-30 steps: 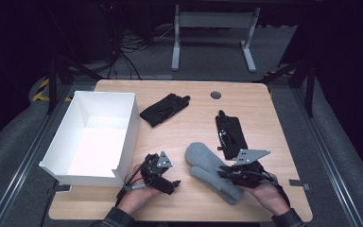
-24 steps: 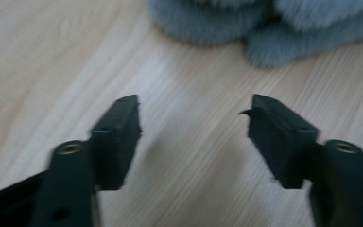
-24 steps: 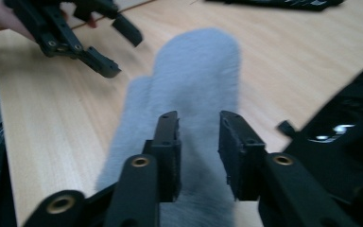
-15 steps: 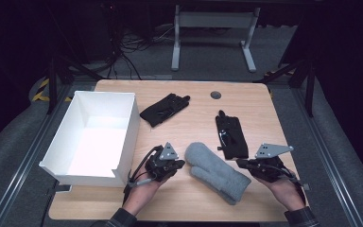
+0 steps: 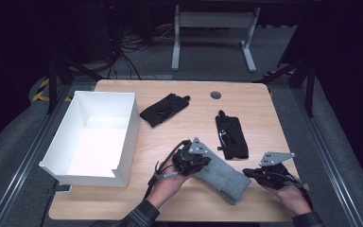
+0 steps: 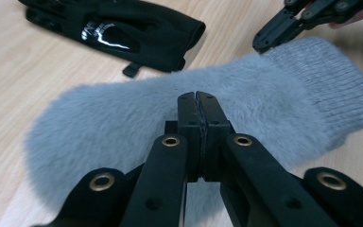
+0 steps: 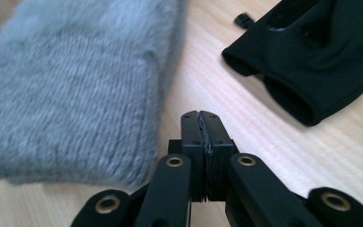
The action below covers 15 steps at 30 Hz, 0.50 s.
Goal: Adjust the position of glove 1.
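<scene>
A: Mitten (image 5: 220, 176) lies flat on the table's (image 5: 179, 208) near edge, between both grippers.
B: Jaws?
A: Left gripper (image 6: 199, 101) over its fur, right gripper (image 7: 202, 119) beside its cuff; both closed, empty.
B: Nearby?
A: Black glove (image 5: 231, 137) just behind, another glove (image 5: 164, 109) farther back, white box (image 5: 92, 137) left.

No readable text

The black glove (image 6: 118, 30) by the table's (image 5: 179, 94) right edge bears a glossy white mark, too blurred to read.
</scene>
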Each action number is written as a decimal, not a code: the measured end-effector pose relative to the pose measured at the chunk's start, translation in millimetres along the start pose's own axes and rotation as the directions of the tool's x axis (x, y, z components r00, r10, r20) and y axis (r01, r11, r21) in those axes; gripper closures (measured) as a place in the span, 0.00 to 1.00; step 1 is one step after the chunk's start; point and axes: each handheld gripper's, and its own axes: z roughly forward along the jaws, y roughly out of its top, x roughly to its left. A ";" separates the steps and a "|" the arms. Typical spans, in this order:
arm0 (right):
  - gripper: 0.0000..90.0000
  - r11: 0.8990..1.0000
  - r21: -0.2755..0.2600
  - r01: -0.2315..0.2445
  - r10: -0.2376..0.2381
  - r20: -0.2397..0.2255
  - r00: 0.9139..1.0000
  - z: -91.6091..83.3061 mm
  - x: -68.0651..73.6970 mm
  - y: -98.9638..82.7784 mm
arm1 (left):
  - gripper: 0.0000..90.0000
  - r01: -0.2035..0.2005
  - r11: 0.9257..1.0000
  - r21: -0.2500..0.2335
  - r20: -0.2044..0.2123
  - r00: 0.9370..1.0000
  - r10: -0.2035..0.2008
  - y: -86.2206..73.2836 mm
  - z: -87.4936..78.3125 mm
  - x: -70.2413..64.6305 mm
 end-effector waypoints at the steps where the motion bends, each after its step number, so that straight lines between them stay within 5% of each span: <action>1: 1.00 1.000 0.007 0.001 -0.001 -0.007 1.000 0.6 0.9 -1.0 | 1.00 0.000 1.000 0.017 -0.002 1.000 0.001 -0.5 5.5 0.4; 5: 1.00 0.999 0.032 0.014 -0.013 -0.034 0.999 5.6 4.0 -3.8 | 1.00 0.001 0.998 0.068 -0.010 1.000 -0.001 -2.5 16.3 3.6; 15: 1.00 0.997 0.052 0.056 -0.050 -0.108 0.993 17.1 18.0 0.5 | 1.00 0.021 0.996 0.088 -0.036 0.999 -0.018 -0.6 18.8 17.6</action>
